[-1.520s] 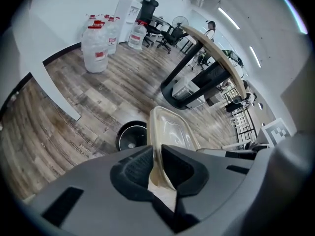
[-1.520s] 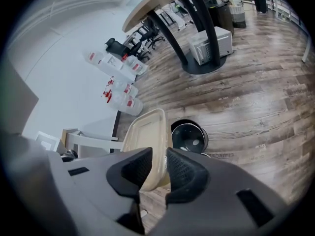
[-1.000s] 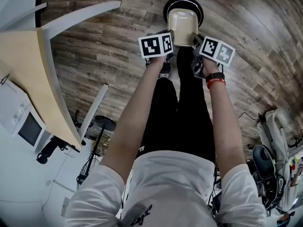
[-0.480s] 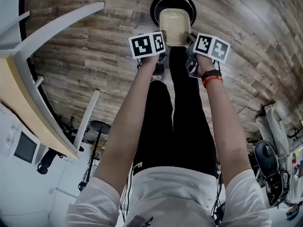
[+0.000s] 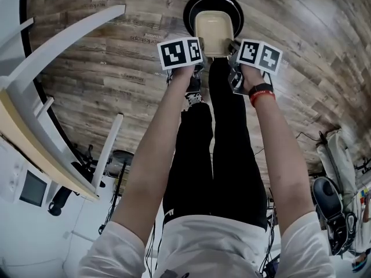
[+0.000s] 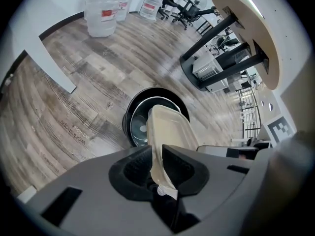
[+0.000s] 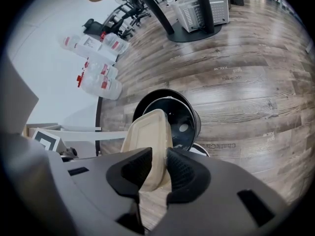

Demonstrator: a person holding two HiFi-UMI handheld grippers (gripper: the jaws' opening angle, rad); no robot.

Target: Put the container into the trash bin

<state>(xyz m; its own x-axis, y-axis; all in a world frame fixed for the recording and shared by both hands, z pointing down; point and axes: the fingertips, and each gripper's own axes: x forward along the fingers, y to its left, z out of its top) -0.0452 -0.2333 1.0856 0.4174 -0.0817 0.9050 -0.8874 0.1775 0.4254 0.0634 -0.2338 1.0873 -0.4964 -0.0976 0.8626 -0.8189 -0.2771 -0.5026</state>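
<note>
1. A wood-plank floor (image 5: 116,68) spreads under everything. A table (image 5: 26,133) with a pale wooden top and white legs stands off to the person's left.
2. The person (image 5: 220,155) stands in black trousers and a white top. Both bare arms stretch down and forward, with a gripper in each hand.
3. Straight ahead of the feet, a round black trash bin (image 5: 191,10) stands upright on the floor. Its mouth is open, and the gripper views show a pale spot on its bottom.
4. Several clear water jugs (image 7: 98,77) with red labels are grouped by the wall, well apart from the bin.
5. The container (image 5: 214,32), a beige rectangular tray with rounded corners, hangs between the two grippers directly over the bin's mouth. In the head view it covers most of the opening, and only a black ring shows around it. I cannot tell whether its far end is below the rim.
6. The left gripper (image 6: 156,154) is clamped on the container's left edge, and its dark jaws pinch the thin rim between them.
7. The right gripper (image 7: 160,156) is clamped on the opposite edge in the same way. Both point steeply down at the bin.
8. The marker cubes (image 5: 179,52) flank the container, one on each side.
9. A red-and-black wristband (image 5: 262,92) circles the right wrist.
</note>
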